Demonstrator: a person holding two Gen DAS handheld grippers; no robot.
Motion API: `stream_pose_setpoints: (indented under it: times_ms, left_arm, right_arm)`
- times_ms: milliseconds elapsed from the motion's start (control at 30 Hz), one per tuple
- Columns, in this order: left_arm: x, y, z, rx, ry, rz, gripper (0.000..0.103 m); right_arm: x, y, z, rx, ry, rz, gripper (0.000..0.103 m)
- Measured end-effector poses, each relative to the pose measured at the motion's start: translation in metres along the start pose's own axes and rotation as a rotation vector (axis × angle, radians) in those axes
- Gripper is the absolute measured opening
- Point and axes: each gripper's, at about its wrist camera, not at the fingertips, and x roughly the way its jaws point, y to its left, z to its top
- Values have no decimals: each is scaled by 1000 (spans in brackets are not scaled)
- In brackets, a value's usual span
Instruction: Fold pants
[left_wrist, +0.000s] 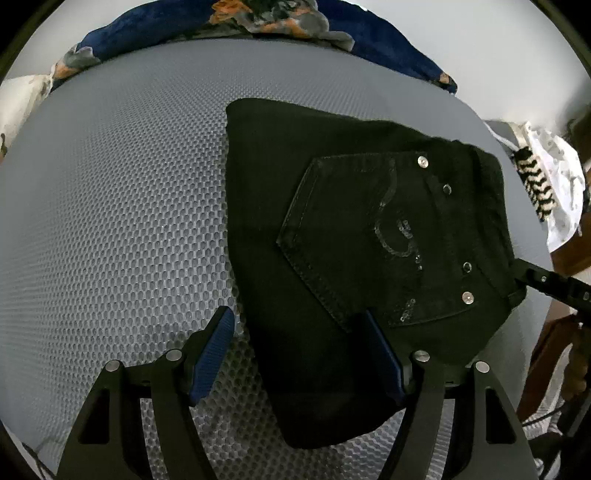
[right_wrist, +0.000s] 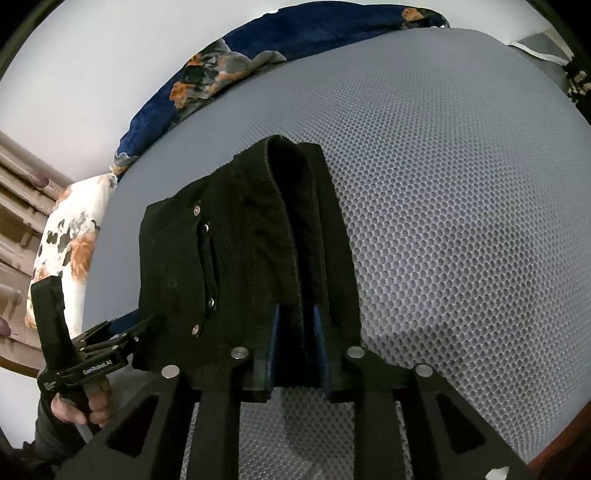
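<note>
Grey mesh mattress (left_wrist: 110, 184), black pants (left_wrist: 332, 221); "GenRoboAI" left gripper (right_wrist: 110, 341) agape, right (right_wrist: 297, 350) unclear.

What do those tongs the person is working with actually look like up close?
Each of the tongs is matte black, with flat angular arms pierced by triangular cut-outs and joined by round silver pins. The left tongs and right tongs carry ribbed blue pads on their fingers. The left handle bears small white lettering, and the hand on it shows a dark sleeve.
</note>
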Motion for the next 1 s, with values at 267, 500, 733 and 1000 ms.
stream_pose_setpoints:
  times_ms: [267, 500, 733, 1000]
  left_arm:
    - [-10, 11, 1, -10, -21, -21, 72]
    - [-19, 27, 3, -54, -39, -7, 72]
    - [-23, 42, 11, -98, -57, 15, 72]
    - [-3, 39, 14, -73, -25, 51, 72]
  right_arm:
    - [-2, 16, 29, -91, -91, 11, 36]
    - [31, 24, 57, -103, -80, 77, 8]
    - [2, 25, 53, -113, -170, -4, 4]
    - [34, 4, 49, -41, -112, -40, 5]
